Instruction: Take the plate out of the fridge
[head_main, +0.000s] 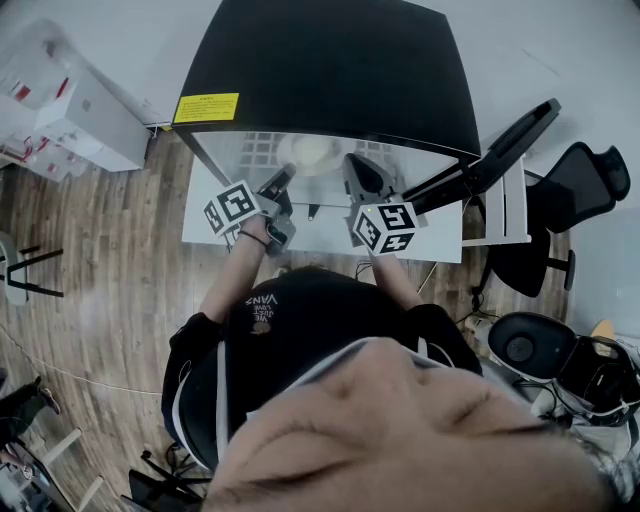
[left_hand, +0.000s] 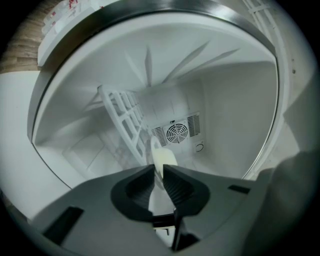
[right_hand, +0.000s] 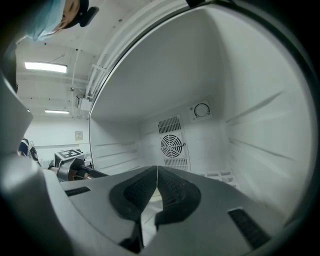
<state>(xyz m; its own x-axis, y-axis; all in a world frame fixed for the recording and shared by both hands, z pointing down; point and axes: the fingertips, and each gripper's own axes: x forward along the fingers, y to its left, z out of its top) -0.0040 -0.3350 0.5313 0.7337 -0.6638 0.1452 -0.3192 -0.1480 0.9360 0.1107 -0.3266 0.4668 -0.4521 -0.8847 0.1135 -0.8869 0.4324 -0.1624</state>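
Note:
The small fridge (head_main: 330, 70) has a black top and stands open in front of me. A cream plate (head_main: 310, 152) lies inside on its white floor. My left gripper (head_main: 283, 178) reaches into the opening. In the left gripper view the plate (left_hand: 163, 159) shows edge-on, with its rim running between the left gripper's (left_hand: 158, 168) jaws, which are shut on it. My right gripper (head_main: 355, 165) also points into the fridge, to the right of the plate. Its jaws (right_hand: 157, 171) are pressed together with nothing between them.
The fridge door (head_main: 500, 150) hangs open at the right. A white wire rack (left_hand: 124, 117) and a round fan vent (left_hand: 177, 132) sit in the fridge's white interior. A black office chair (head_main: 585, 190) stands to the right, and white boxes (head_main: 75, 115) to the left.

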